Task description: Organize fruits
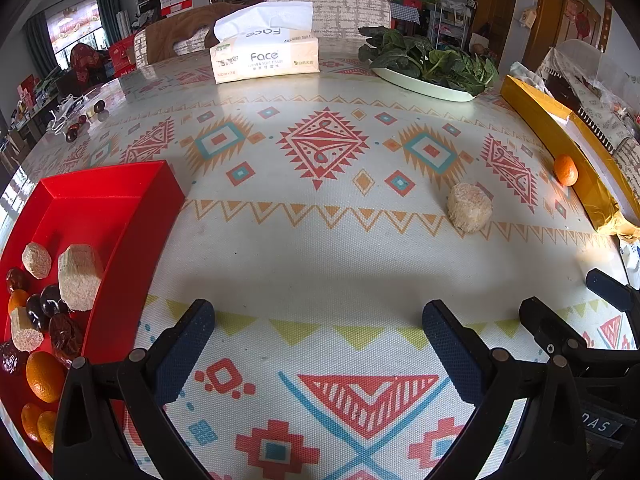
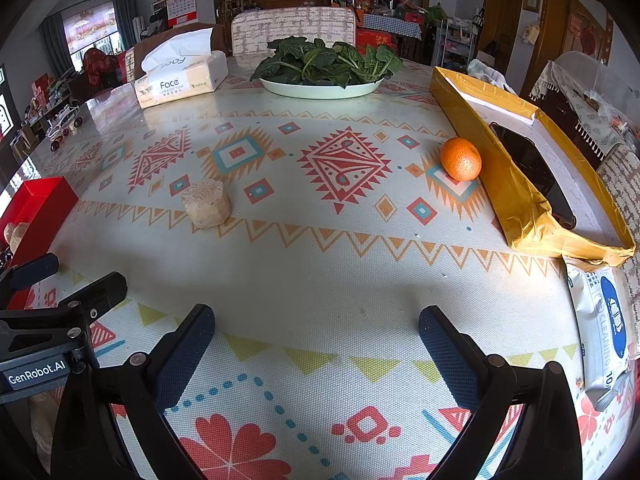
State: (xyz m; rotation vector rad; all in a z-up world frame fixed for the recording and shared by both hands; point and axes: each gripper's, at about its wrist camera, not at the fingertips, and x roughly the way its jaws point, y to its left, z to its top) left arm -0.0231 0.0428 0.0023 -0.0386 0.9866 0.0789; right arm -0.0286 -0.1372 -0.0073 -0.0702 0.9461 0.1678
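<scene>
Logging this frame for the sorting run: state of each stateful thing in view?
left gripper: open, empty
right gripper: open, empty
red tray: part filled with fruit
loose orange: on the table, against the yellow box
yellow box: open-topped, dark flat item inside
beige chunk: on the table, outside the tray
tissue pack: open, tissue sticking out
plate: heaped with greens

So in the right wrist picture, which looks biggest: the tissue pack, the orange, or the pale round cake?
1. Tissue pack, though it sits farthest away.
2 and 3. Pale round cake and orange look alike in size, so I won't rank them.
</scene>
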